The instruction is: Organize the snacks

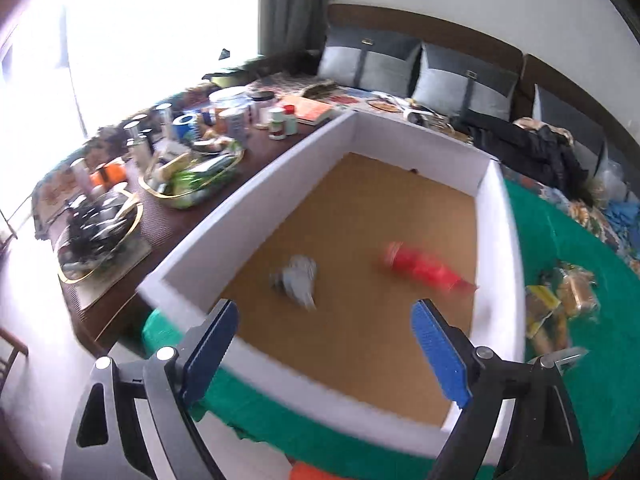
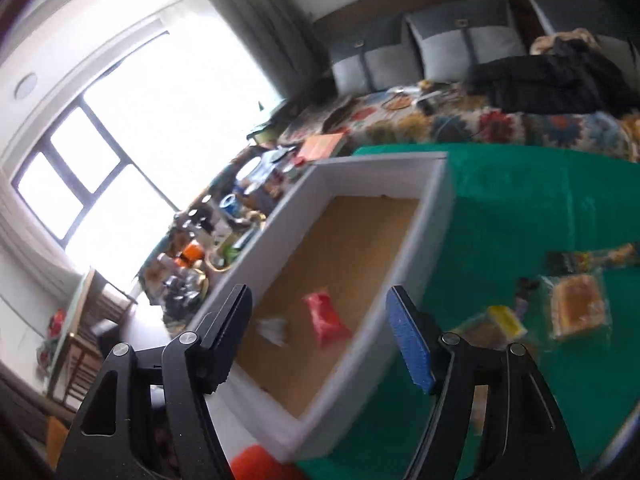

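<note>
A white-walled box [image 1: 224, 232] with a brown floor stands on a green cloth [image 1: 560, 224]. Inside lie a red snack packet [image 1: 428, 268] and a grey-white packet [image 1: 298, 280]. My left gripper [image 1: 324, 320] is open and empty above the box's near edge. In the right wrist view the box [image 2: 416, 256] holds the red packet [image 2: 326, 318] and the white packet [image 2: 274, 328]. My right gripper [image 2: 320, 308] is open and empty over the box's near end. Loose snacks lie on the cloth: a bread packet [image 2: 580, 306], a yellow packet [image 2: 506, 320], and several more [image 1: 560, 300].
A dark table [image 1: 188, 216] left of the box is crowded with cans, bottles and trays of items [image 1: 192, 176]. A sofa with grey cushions [image 1: 464, 80] and a black jacket [image 1: 528, 148] sits behind. A bright window [image 2: 100, 184] is at left.
</note>
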{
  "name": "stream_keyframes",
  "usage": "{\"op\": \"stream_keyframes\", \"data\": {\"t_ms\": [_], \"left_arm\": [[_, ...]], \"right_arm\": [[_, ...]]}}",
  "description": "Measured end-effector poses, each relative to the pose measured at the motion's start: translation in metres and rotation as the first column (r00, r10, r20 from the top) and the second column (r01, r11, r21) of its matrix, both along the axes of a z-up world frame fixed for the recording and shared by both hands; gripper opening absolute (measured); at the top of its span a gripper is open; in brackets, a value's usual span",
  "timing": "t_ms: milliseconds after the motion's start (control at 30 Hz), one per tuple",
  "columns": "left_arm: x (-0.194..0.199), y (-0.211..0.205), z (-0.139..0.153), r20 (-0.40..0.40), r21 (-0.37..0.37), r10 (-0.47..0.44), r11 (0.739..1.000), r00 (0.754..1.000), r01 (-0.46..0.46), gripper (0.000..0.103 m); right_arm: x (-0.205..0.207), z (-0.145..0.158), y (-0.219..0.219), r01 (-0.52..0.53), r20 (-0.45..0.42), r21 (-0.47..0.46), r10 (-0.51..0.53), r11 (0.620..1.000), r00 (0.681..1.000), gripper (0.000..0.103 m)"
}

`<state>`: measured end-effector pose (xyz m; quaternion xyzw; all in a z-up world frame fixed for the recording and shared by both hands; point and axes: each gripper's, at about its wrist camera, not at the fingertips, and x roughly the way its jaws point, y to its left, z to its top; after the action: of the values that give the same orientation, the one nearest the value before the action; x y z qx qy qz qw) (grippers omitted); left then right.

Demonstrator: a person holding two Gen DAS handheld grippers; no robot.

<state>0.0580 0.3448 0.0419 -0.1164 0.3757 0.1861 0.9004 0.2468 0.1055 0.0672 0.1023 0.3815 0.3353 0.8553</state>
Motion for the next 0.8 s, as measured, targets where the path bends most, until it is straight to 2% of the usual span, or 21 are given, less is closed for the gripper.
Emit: {"op": "stream_keyframes", "data": {"t_ms": [67, 100, 167, 233, 300, 333, 400, 467, 600, 700, 733, 800], "left_arm": [[-0.009, -0.007, 0.0, 0.034, 0.022, 0.025, 0.999, 0.999, -0.025, 0.088], [-0.011, -0.017, 0.003, 0.066, 0.015, 0.008, 1.0, 0.998, -0.009, 0.088], [-0.006, -0.04, 0.01, 0.145, -0.009, -0.084, 0.996, 0.986, 0.086, 0.088], [0.004, -0.064, 0.015, 0.182, 0.02, -0.154, 0.988, 0.971, 0.152, 0.088], [0.021, -0.09, 0.014, 0.188, 0.067, -0.227, 0.974, 0.956, 0.218, 0.093], [0.031, -0.103, 0.01, 0.171, 0.091, -0.257, 0.965, 0.951, 0.244, 0.094], [0.05, -0.123, -0.001, 0.117, 0.137, -0.285, 0.953, 0.951, 0.269, 0.094], [0.065, -0.137, -0.016, 0.038, 0.164, -0.289, 0.946, 0.957, 0.28, 0.094], [0.068, -0.158, -0.02, -0.026, 0.217, -0.292, 0.932, 0.956, 0.291, 0.094], [0.065, -0.158, -0.018, -0.035, 0.169, -0.278, 0.945, 0.96, 0.28, 0.094], [0.063, -0.155, -0.019, -0.036, 0.151, -0.263, 0.952, 0.964, 0.265, 0.094], [0.059, -0.15, -0.022, -0.038, 0.116, -0.242, 0.962, 0.969, 0.245, 0.094]], "right_arm": [[-0.01, -0.022, -0.038, 0.058, 0.049, -0.123, -0.052, 0.991, 0.997, 0.073], [-0.015, -0.04, -0.056, 0.088, 0.068, -0.19, -0.077, 0.978, 0.995, 0.073], [-0.022, -0.081, -0.095, 0.16, 0.095, -0.311, -0.136, 0.937, 0.986, 0.073], [-0.035, -0.127, -0.146, 0.257, 0.127, -0.429, -0.223, 0.866, 0.966, 0.073], [-0.043, -0.151, -0.187, 0.326, 0.144, -0.479, -0.294, 0.815, 0.945, 0.073], [-0.049, -0.163, -0.213, 0.373, 0.154, -0.495, -0.344, 0.785, 0.926, 0.073], [-0.048, -0.174, -0.248, 0.436, 0.163, -0.498, -0.413, 0.75, 0.896, 0.073], [-0.055, -0.172, -0.286, 0.491, 0.16, -0.486, -0.479, 0.723, 0.863, 0.073], [-0.042, -0.177, -0.323, 0.535, 0.114, -0.465, -0.551, 0.706, 0.827, 0.073], [-0.037, -0.189, -0.338, 0.541, 0.079, -0.467, -0.576, 0.699, 0.813, 0.074], [-0.039, -0.188, -0.338, 0.561, 0.108, -0.45, -0.581, 0.695, 0.807, 0.078], [-0.045, -0.191, -0.343, 0.564, 0.103, -0.454, -0.589, 0.69, 0.802, 0.08]]}}
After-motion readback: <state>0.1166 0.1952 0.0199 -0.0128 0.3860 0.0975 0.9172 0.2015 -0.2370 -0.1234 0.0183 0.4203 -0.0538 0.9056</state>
